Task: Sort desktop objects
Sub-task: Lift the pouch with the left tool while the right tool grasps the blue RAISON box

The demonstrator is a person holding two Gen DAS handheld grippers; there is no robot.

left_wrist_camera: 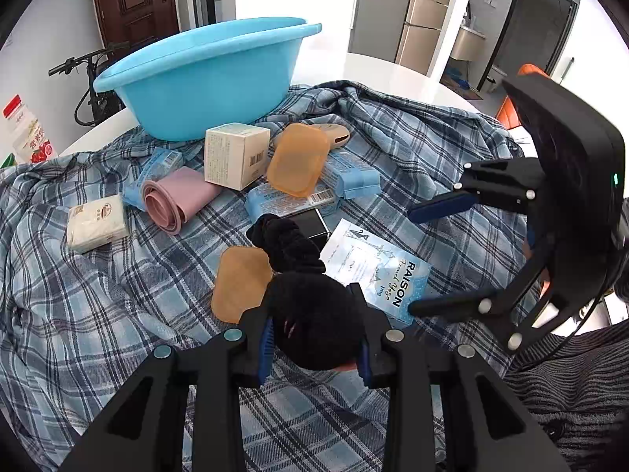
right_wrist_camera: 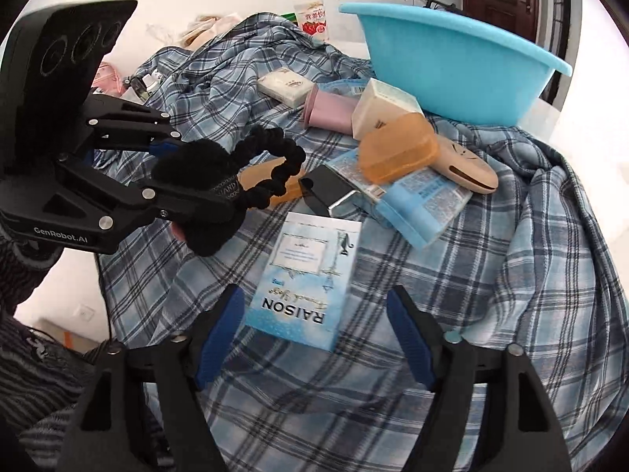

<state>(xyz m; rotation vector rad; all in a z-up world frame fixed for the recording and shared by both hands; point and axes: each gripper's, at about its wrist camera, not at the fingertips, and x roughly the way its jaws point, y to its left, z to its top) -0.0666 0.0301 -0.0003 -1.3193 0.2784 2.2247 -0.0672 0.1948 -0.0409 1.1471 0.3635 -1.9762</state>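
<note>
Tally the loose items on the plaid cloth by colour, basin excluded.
Black: 2, scrunchie, case
Orange: 2, lids
Light blue: 4, RAISON box, packs
Pink: 1, roll
Cream: 3, carton, tissues, beige gadget
Total: 12

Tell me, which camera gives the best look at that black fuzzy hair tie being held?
The right wrist view: it shows the black pom-pom scrunchie from the side, its loop hanging free past the left gripper. In the left wrist view the pom-pom fills the jaws close up, hiding part of the loop.
</note>
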